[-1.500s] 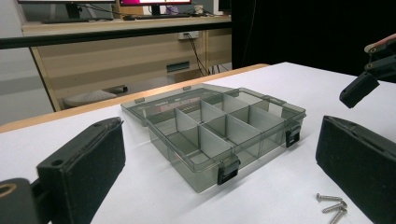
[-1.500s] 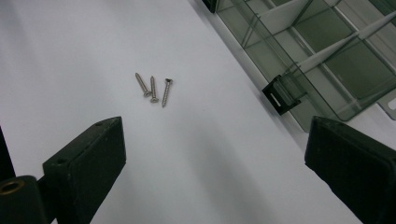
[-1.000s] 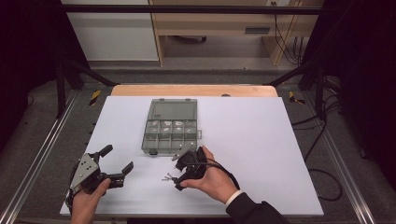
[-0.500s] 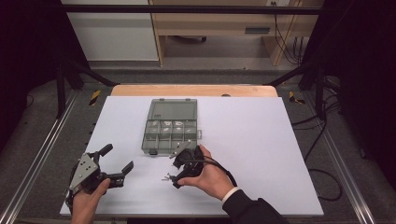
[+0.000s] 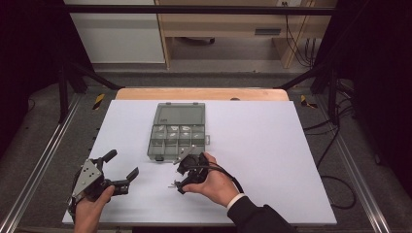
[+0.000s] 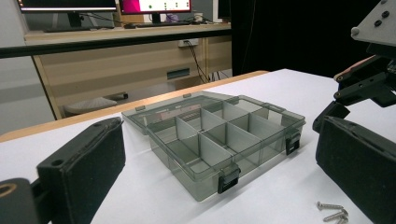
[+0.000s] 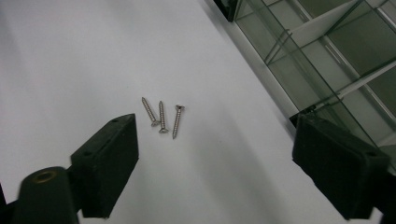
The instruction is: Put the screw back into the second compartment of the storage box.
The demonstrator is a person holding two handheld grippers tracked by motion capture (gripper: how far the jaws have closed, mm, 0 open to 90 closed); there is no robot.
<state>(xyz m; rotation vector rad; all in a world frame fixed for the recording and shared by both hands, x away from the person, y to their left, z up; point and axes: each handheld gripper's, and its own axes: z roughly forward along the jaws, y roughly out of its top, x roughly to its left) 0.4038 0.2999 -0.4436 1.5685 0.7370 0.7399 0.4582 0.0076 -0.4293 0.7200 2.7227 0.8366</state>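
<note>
Tipping down since a second ago, the right tool [image 5: 180, 175] now hangs open over three screws [image 7: 162, 117] lying near the box [image 5: 176, 139]; the left tool [image 5: 119, 168] waits open.

White rectangular table [image 5: 272, 145], wooden far edge. On it: grey translucent plastic compartment box [image 5: 176, 131], lid open flat; three small silver screws [image 7: 162, 116] just beside box's near side.

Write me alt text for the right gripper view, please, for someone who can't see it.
Three small screws lie side by side on a white table, framed by the right gripper and its two wide-open black jaws. A clear compartment box sits at the upper right.
</note>
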